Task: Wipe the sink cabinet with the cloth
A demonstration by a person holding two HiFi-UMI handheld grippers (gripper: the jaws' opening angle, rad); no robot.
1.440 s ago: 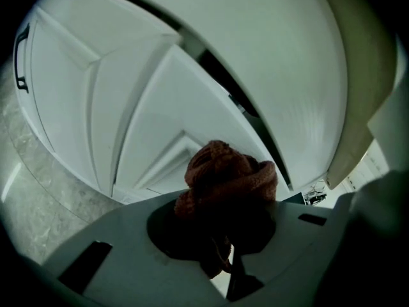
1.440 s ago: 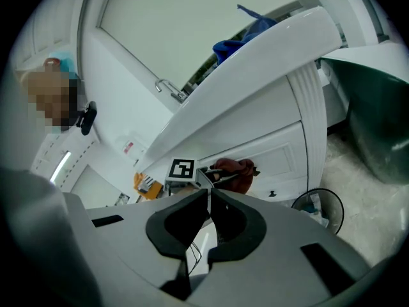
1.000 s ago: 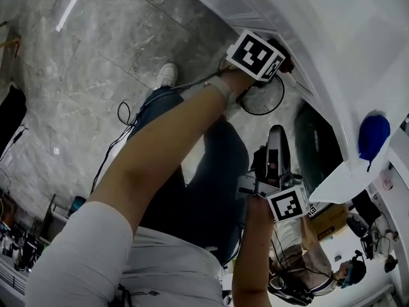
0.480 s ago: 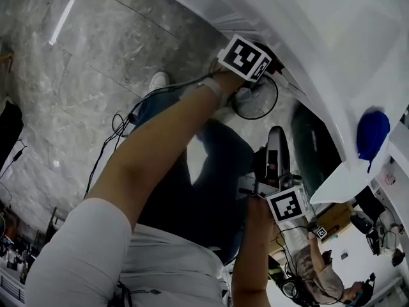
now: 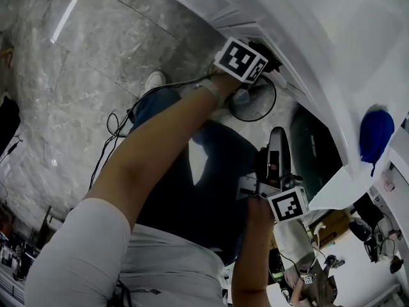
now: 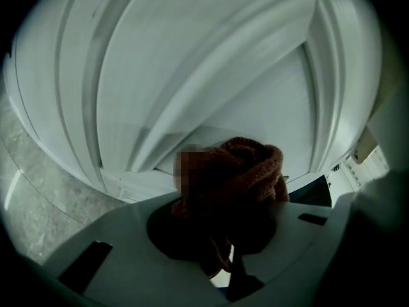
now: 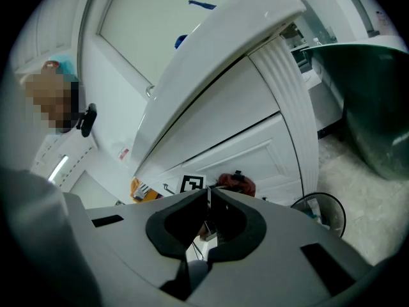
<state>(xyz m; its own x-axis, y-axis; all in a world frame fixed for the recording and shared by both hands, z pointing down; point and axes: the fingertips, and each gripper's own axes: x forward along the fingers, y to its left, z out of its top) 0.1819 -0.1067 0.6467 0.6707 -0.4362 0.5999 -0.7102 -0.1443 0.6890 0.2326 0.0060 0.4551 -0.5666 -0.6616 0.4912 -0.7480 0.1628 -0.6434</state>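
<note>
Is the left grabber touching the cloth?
Touching. The left gripper view shows the left gripper shut on the cloth, bunched between its jaws.

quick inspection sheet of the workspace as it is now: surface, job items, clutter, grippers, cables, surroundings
surface: sink cabinet, white panelled door; no stains made out
job's things: cloth, reddish-brown, bunched, held up to the door's lower panel
clutter: round wire-framed object and dark tub on the floor by the cabinet; blue object near the white counter edge
grippers: left gripper shut on the cloth; right gripper jaws together, empty, held low
cables: black cable looped over the floor beside the person's leg
surroundings: grey marble floor; another person at lower right
</note>
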